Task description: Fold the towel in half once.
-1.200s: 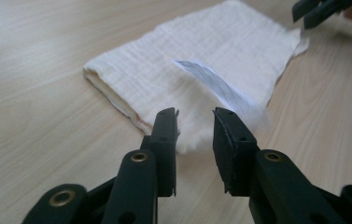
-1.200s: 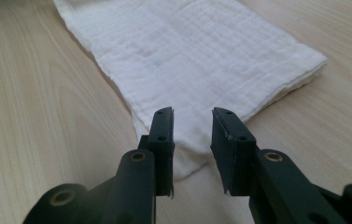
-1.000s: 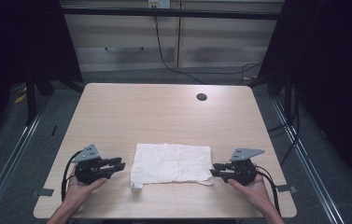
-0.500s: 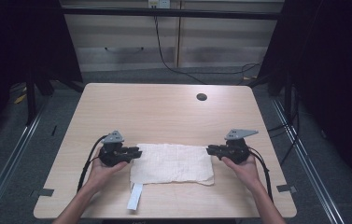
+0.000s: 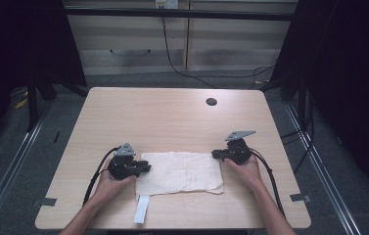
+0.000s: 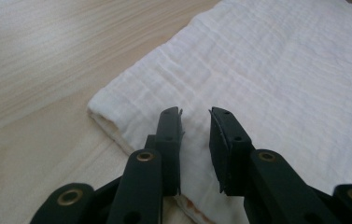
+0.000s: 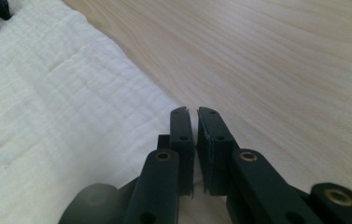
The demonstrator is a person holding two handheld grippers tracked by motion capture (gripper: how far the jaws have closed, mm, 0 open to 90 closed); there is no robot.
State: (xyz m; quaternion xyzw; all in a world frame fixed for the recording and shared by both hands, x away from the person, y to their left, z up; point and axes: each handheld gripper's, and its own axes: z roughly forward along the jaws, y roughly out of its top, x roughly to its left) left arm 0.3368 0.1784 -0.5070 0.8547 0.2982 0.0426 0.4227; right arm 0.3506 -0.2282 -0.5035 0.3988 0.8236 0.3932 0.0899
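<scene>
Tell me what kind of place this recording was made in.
Probably a lab or workshop recording station: a light wooden table with a round cable hole, dark curtains on both sides, loose black cables on the floor, and pale cabinet fronts behind.

Both forearms are bare, with no sleeves at the wrists. The left gripper (image 5: pixel 145 168) and the right gripper (image 5: pixel 215 154) are black, and each carries a grey three-cornered plate on top. A black cable trails back from each. In the gripper views the jaws are flat black bars on black links with brass-coloured pivot rings.
</scene>
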